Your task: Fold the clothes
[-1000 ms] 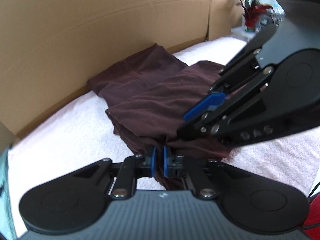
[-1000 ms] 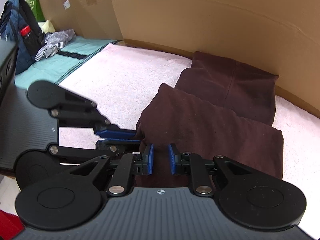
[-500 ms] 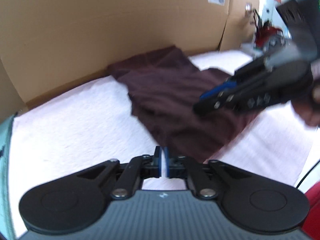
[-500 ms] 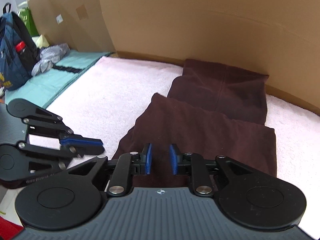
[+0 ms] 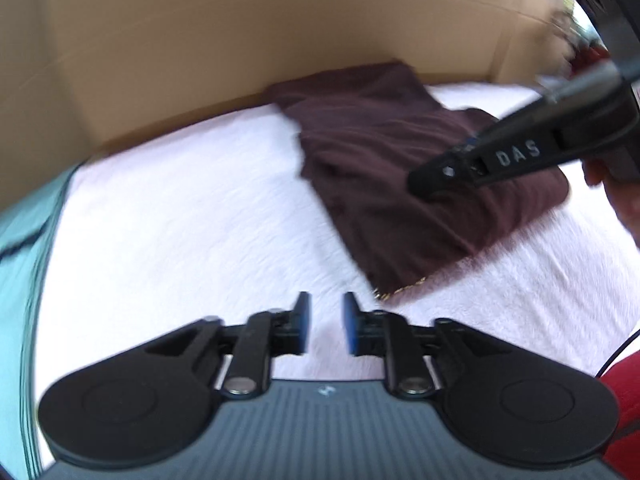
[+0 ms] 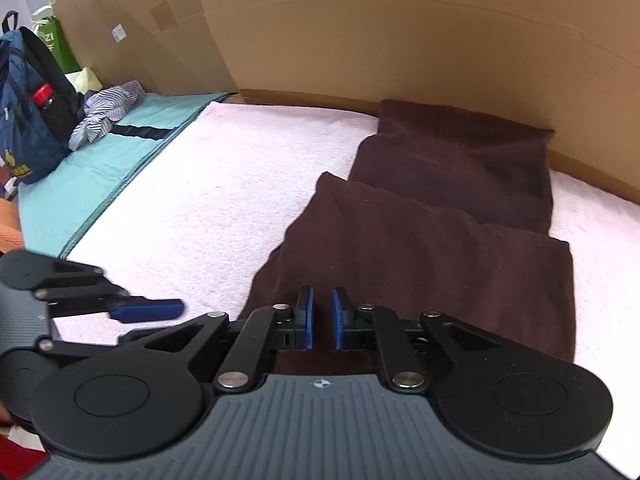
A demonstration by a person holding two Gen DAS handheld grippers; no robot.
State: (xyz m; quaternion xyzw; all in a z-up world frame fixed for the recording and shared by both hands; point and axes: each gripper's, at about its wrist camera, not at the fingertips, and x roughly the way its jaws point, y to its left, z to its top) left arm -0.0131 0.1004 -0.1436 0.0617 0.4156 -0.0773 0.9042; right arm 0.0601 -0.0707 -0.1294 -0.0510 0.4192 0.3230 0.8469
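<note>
On the pale pink towel (image 5: 192,216), the left gripper (image 5: 325,322) has let go and drawn back — jaws now parted over bare terry, empty. The right gripper (image 6: 322,322) hovers above the dark maroon garment (image 6: 432,240), jaws narrow, nothing between them. The garment lies folded in stacked layers at 12 o'clock, against the cardboard wall (image 6: 400,32).

The left gripper (image 5: 325,322) is hovering with its blue pads parted and nothing between them, while the right gripper (image 6: 322,322) is holding its pads slightly apart, gripping nothing.
</note>
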